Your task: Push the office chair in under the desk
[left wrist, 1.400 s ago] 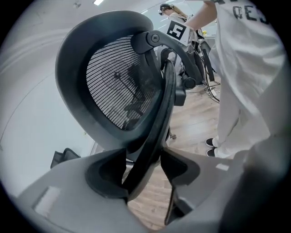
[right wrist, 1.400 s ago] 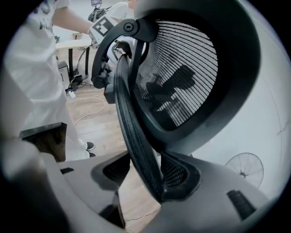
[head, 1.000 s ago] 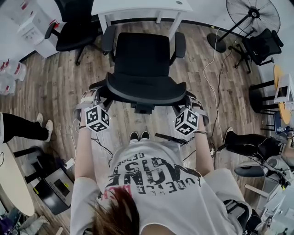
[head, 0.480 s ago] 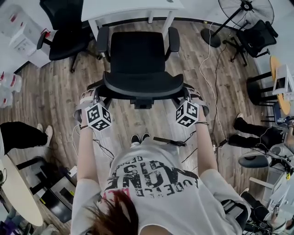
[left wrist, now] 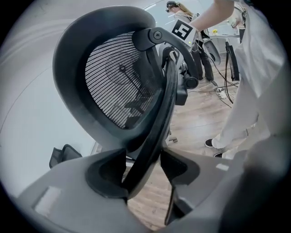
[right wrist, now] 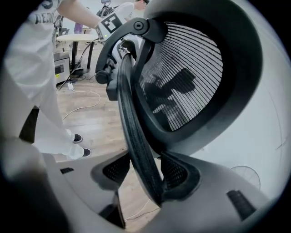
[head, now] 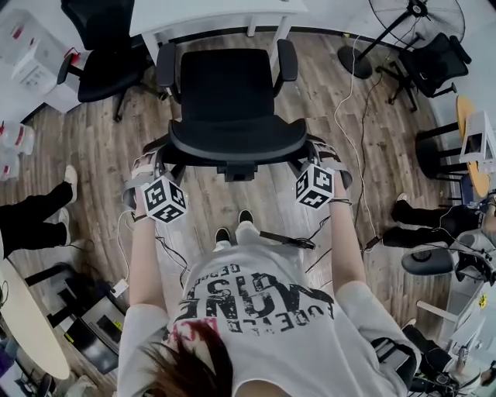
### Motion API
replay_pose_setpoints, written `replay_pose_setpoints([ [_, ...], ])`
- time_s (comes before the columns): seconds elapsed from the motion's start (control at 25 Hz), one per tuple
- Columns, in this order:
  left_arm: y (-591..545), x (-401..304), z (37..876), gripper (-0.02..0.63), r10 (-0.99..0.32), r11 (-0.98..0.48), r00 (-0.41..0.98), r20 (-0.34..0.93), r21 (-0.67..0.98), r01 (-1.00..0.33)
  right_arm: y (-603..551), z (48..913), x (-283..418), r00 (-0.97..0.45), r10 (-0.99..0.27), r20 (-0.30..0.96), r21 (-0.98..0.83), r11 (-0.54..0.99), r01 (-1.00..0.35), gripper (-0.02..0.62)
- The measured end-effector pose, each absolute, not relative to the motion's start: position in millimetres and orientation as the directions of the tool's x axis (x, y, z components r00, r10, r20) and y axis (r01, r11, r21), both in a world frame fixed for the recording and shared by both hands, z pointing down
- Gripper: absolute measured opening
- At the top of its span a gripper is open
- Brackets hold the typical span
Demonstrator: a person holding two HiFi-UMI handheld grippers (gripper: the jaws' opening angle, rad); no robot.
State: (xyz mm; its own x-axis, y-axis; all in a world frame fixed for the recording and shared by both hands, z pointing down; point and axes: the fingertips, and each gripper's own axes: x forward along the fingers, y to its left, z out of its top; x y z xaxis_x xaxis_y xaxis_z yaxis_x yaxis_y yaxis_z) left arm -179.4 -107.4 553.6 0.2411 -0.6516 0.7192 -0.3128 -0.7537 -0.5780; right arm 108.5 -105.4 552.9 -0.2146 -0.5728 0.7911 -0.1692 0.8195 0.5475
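Step in hand: the push. Left tongs (left wrist: 143,170) and right tongs (right wrist: 145,177) each closed on the back rim of the chair (head: 229,93); how tightly is hard to judge. Chair front is at the edge of the white counter (head: 217,12), not yet under. Next move calls for a straight, even roll forward. Wood floor (head: 101,147), loose cables (head: 345,116), a fan (head: 422,19) to one side.

Grey-brown wood planks make the floor (head: 93,155), with cables (head: 336,108) across it. 1 black chair (head: 105,66) stands upper left near white boxes (head: 31,54), 1 fan (head: 418,19) upper right, a round table (head: 23,318) lower left.
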Motion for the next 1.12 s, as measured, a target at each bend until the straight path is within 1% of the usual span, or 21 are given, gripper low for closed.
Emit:
replay_pose_setpoints([
  [1.12, -176, -144, 554, 0.245, -0.684, -0.716, 0.188, 0.704, -0.600, -0.358, -194, 554, 144, -0.251, -0.572, 0.781, 0.565, 0.818, -0.107, 0.209],
])
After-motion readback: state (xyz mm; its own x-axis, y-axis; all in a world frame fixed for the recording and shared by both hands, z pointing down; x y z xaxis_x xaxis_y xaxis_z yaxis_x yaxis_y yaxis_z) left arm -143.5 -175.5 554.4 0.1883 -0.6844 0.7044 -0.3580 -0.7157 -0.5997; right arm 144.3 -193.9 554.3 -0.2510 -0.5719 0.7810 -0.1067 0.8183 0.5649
